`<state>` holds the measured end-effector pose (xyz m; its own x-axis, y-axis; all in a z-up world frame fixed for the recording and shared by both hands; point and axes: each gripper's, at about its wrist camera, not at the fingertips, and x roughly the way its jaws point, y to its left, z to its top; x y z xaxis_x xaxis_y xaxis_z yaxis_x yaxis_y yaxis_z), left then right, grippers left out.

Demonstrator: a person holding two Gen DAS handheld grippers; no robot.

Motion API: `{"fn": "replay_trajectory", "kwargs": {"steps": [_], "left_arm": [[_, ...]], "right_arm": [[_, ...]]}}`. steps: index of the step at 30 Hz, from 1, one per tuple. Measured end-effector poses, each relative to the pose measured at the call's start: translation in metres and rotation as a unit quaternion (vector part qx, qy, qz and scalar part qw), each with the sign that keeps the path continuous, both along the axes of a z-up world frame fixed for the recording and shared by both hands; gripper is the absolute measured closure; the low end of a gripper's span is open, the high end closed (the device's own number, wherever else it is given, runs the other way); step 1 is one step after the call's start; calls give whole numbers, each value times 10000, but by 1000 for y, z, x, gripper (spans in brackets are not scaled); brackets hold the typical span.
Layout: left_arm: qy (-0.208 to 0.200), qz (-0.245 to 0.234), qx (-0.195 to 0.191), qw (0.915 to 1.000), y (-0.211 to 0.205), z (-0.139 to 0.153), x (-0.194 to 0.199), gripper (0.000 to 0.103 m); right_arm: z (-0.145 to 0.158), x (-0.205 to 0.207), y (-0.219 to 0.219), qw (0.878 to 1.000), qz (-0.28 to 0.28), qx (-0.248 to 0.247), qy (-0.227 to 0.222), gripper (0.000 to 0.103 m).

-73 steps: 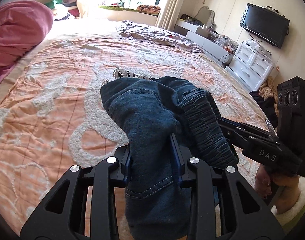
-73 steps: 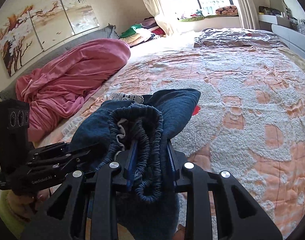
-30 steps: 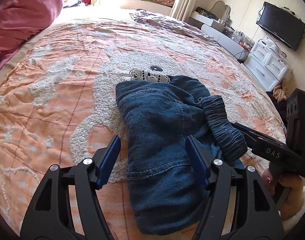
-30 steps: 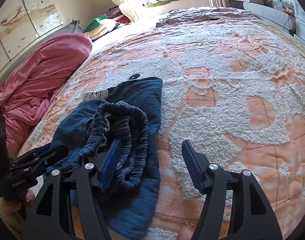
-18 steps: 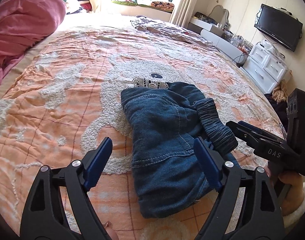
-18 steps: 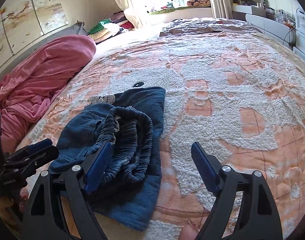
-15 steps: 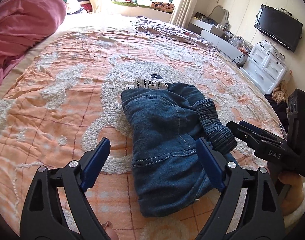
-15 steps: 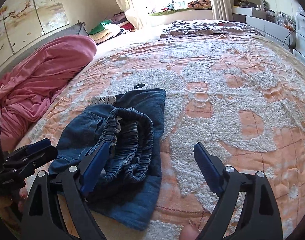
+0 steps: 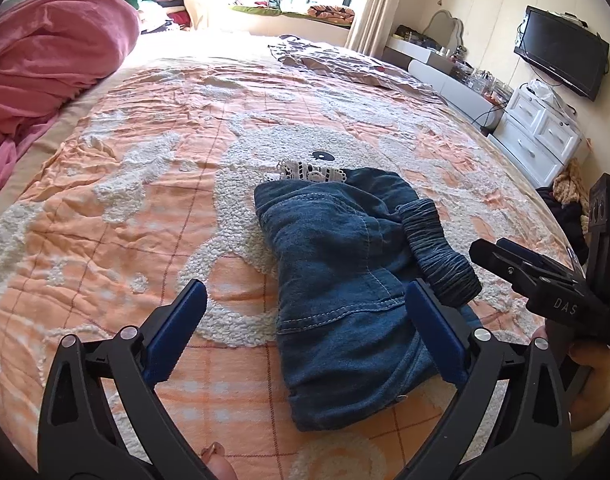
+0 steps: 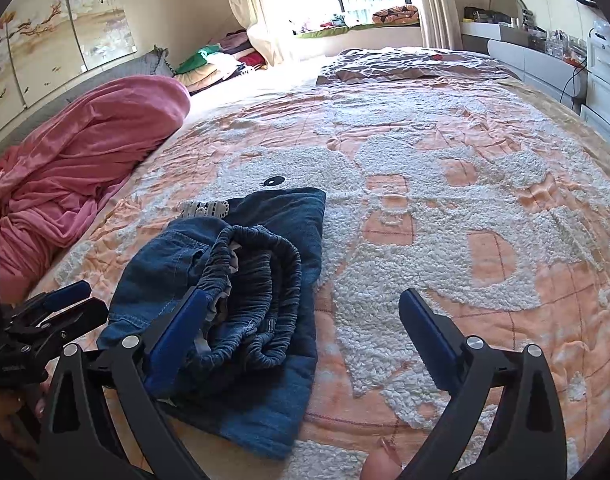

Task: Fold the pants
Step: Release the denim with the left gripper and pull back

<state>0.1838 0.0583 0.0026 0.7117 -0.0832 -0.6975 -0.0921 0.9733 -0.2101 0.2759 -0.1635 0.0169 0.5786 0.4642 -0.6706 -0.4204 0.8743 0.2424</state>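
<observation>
On the orange-and-white bedspread [image 9: 145, 184], near its front edge, the denim pants [image 9: 337, 280] lie in a compact bundle with the gathered elastic waistband [image 10: 261, 292] resting on top toward the right-hand side. A strip of white lace [image 9: 309, 171] shows at the far edge of the bundle. The left gripper [image 9: 305, 320] hovers just short of the bundle, jaws spread wide and grasping nothing. The right gripper [image 10: 305, 332] is likewise released, its left finger close over the waistband, its right finger over bare bedspread. A pink blanket [image 10: 77, 160] is heaped well apart at the bed's left side.

Judgement: the fold appears laid down and let go, so the task is at or near its end. The bundle looks lumpy; any next move would call for pressing the waistband flat or squaring the edges.
</observation>
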Motion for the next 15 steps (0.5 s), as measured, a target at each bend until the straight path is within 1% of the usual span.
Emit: {"fn": "replay_trajectory", "kwargs": {"steps": [8, 15], "left_arm": [[-55, 46, 30, 10000, 0, 5, -6, 10], [-120, 80, 176, 9997, -6, 12, -14, 10]], "right_arm": [[8, -6, -5, 9999, -21, 43, -128, 5], [17, -14, -7, 9996, 21, 69, -284, 5]]}}
